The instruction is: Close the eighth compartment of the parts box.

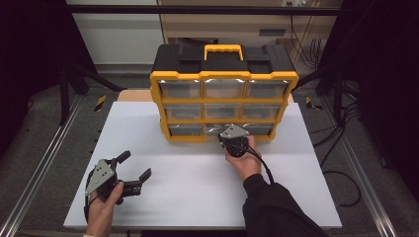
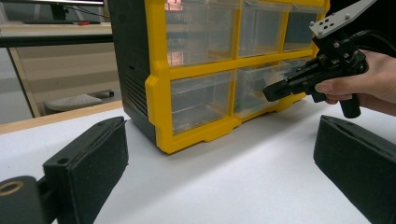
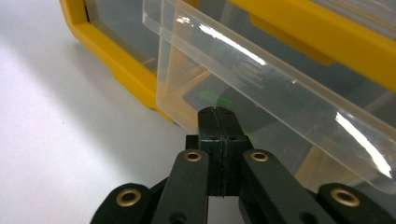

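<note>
A black-and-yellow organiser (image 1: 225, 94) with clear drawers stands at the back of the white board (image 1: 197, 192). Its bottom middle drawer (image 3: 261, 79) juts out a little from the frame. My right gripper (image 3: 218, 119) is shut, jaws pressed together with nothing between them, its tip against the front of that drawer. From the side, the right gripper (image 2: 270, 92) points at the same drawer (image 2: 254, 86). Something green (image 3: 219, 100) shows dimly inside it. My left gripper (image 1: 134, 165) rests on the board at the front left, open and holding nothing, and in its own view the left gripper (image 2: 219, 154) faces the organiser's corner.
A yellow carry handle (image 1: 223, 49) tops the organiser. Metal rails (image 1: 44, 163) run along both sides of the table. Cables (image 1: 341, 173) lie on the floor at the right. Bare white board stretches between the two hands.
</note>
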`<state>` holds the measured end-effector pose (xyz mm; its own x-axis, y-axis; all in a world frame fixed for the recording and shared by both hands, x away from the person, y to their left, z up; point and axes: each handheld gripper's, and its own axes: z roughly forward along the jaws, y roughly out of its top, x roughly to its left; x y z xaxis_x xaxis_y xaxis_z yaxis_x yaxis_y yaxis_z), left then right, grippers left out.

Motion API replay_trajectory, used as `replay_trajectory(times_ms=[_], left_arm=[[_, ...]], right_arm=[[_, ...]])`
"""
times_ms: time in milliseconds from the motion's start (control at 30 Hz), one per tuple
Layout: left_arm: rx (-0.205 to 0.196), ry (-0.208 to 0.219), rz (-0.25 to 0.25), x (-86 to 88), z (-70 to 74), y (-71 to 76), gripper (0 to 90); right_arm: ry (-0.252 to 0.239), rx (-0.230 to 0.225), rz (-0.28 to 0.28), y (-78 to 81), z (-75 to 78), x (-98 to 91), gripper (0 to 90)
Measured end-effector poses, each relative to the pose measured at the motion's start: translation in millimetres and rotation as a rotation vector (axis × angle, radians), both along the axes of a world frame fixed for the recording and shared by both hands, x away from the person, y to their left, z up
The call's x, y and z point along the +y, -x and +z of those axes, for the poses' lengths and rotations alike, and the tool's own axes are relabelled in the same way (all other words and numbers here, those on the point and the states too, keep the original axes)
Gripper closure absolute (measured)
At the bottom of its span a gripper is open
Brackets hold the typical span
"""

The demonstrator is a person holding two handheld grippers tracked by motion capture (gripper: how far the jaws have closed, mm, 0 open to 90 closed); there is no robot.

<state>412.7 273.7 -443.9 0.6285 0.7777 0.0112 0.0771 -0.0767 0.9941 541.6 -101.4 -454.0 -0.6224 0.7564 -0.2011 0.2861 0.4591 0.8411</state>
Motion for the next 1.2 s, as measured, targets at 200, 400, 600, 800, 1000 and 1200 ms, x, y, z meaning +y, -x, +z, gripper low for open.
replay_trajectory(times_ms=[200,400,600,800,1000,1200], left_arm=[[0.0,0.004,0.006,0.7,-0.2,1.0,2.5],[0.002,0.002,0.0,0.1,-0.4,0.6,2.5],[0.0,0.006,-0.002,0.3,0.1,0.9,2.5],[0.003,0.008,-0.003,-0.4,-0.4,0.7,2.4],[-0.002,0.012,-0.001,-0.9,0.5,1.5,2.4],[0.006,0.004,0.0,-1.6,-0.9,2.5,2.4]], right_arm=[[0.008,-0.002,-0.009,-6.3,-1.1,0.1,90.0],[-0.026,0.0,-0.025,-12.2,0.6,0.5,90.0],[-0.045,-0.002,-0.043,-17.4,0.5,0.2,90.0],[-0.059,0.008,-0.043,-16.9,-1.8,2.2,90.0],[-0.038,0.001,0.003,-2.1,0.3,5.6,90.0],[-0.084,-0.03,0.048,15.0,10.7,9.1,90.0]])
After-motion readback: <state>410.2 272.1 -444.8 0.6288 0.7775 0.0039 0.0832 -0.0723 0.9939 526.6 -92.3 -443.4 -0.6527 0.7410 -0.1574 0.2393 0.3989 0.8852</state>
